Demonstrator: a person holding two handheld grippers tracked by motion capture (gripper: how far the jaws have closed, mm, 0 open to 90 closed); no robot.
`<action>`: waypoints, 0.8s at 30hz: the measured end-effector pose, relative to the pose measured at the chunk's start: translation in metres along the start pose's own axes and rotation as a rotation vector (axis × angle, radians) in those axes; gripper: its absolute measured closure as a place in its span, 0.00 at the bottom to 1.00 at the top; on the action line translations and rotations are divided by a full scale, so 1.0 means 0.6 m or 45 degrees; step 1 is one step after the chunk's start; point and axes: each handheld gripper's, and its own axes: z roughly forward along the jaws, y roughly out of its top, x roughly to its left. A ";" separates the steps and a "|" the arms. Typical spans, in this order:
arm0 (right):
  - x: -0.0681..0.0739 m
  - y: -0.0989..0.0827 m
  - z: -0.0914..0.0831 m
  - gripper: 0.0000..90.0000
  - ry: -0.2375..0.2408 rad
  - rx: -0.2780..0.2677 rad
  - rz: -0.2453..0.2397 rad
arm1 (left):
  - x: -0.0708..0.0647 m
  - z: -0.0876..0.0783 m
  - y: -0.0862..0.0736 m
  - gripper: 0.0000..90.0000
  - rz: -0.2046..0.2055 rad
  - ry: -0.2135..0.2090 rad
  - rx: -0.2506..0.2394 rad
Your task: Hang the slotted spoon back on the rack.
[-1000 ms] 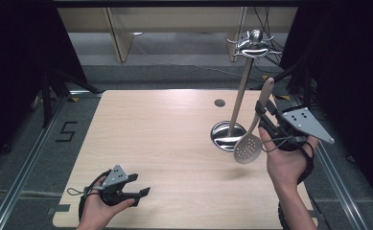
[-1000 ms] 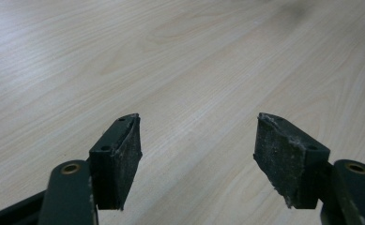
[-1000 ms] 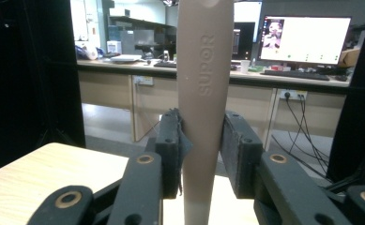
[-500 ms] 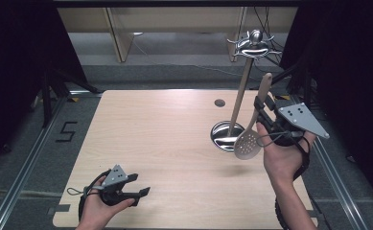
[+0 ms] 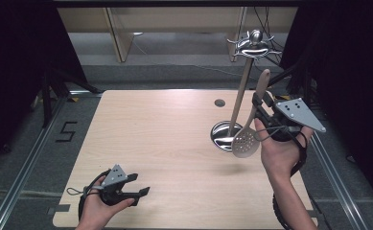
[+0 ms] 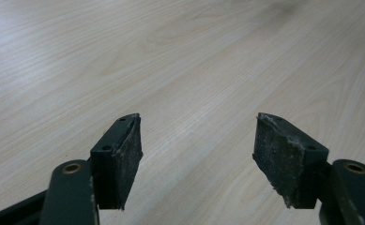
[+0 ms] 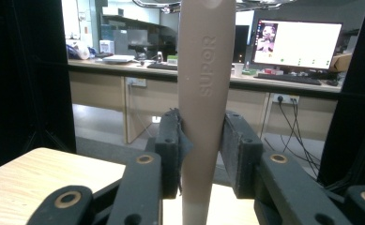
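Pale wooden table (image 5: 165,143) under spread left tool (image 6: 196,154); right tool (image 7: 201,150) clamped on slotted spoon (image 5: 249,125), bowl cut off.

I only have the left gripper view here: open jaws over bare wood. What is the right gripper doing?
Observer: The right gripper is shut on a slotted spoon, clamping its beige handle, with the round perforated head hanging down above the table.
Operator: Is anything else near it?
Observer: Yes, a metal utensil stand rises from a round base on the table's right side; the spoon's head hangs just in front of that base.
Operator: Any marking on the handle?
Observer: The right gripper view shows SUPOR embossed on the handle just above the jaws.
Operator: And where is my left gripper?
Observer: The left gripper sits near the table's front left corner.
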 end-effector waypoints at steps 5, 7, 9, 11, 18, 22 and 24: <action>0.000 0.002 0.005 0.78 0.000 0.007 0.000 | 0.001 -0.002 0.001 0.36 0.002 -0.008 0.014; 0.002 0.004 0.007 0.78 0.000 0.007 0.006 | 0.001 -0.002 0.001 0.36 0.003 -0.008 0.015; 0.002 0.005 0.009 0.78 0.005 0.002 0.003 | 0.001 -0.002 0.001 0.36 0.001 -0.011 0.015; 0.002 0.006 0.011 0.78 -0.002 0.003 -0.009 | 0.001 -0.002 0.001 0.36 0.000 -0.010 0.015; 0.005 0.009 0.018 0.78 0.005 0.023 0.010 | 0.001 -0.002 0.001 0.36 -0.003 -0.006 0.007; 0.005 0.010 0.022 0.78 -0.005 0.024 0.002 | 0.001 -0.002 0.001 0.36 -0.002 -0.003 0.003; 0.005 0.010 0.024 0.78 0.005 0.033 0.001 | 0.000 -0.002 0.001 0.36 -0.003 -0.003 0.002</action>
